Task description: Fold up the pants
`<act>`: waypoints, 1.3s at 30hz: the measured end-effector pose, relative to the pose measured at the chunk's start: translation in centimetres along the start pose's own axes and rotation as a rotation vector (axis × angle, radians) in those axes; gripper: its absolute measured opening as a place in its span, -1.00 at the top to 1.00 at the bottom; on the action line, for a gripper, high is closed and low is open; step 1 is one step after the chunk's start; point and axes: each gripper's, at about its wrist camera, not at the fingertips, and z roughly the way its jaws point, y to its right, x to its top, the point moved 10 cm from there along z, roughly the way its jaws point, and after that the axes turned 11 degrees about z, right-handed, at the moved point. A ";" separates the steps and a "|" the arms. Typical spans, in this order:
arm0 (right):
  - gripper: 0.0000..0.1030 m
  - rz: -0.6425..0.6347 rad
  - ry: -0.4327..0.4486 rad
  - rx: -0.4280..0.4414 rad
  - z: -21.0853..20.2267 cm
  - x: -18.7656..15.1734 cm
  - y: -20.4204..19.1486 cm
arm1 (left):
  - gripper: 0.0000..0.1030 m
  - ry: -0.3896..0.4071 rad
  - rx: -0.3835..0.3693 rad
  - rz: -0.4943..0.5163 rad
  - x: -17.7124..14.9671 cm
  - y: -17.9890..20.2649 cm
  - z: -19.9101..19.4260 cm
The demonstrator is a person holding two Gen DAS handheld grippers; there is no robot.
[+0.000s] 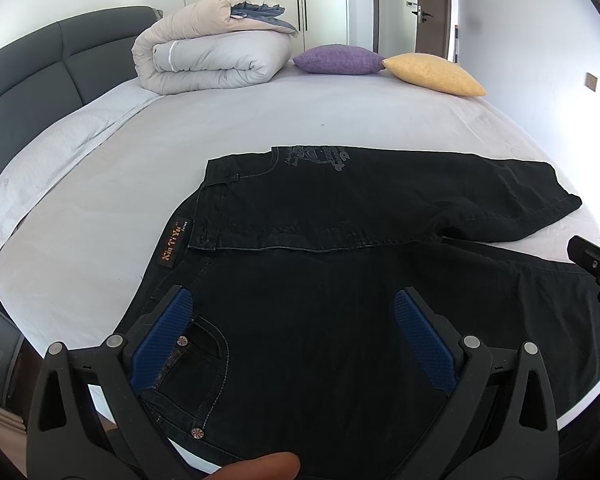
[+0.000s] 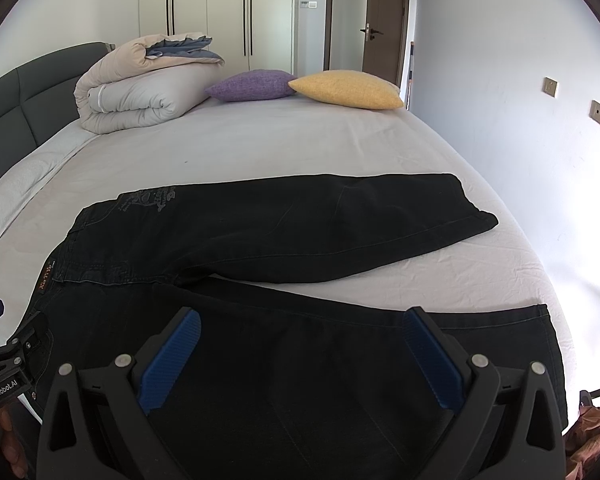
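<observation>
While black denim pants (image 1: 340, 208) sprawl (legs splayed), left tongs (image 1: 296, 340), right tongs (image 2: 300, 356) gape, ribbed blue pads.

A bed (image 2: 300, 140) in a pale sheet fills the room ahead of the tongs. Far left stands a dark padded headboard (image 1: 32, 68). Beyond, a rolled duvet (image 2: 140, 88), a purple cushion (image 2: 252, 85) and a yellow cushion (image 2: 346, 89). Behind them, white wardrobe doors (image 2: 208, 12) and a brown door (image 2: 384, 20). Bright light washes the right wall (image 2: 500, 60).

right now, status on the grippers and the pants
Left gripper open over the waist end. Right gripper open over the near leg. Pants spread flat on the bed, legs apart, unfolded. Nothing in the way.
</observation>
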 end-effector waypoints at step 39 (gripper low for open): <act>-1.00 -0.168 -0.141 0.275 8.6 8.1 -2.8 | -1.00 -0.076 -0.117 -0.015 9.1 -9.9 12.8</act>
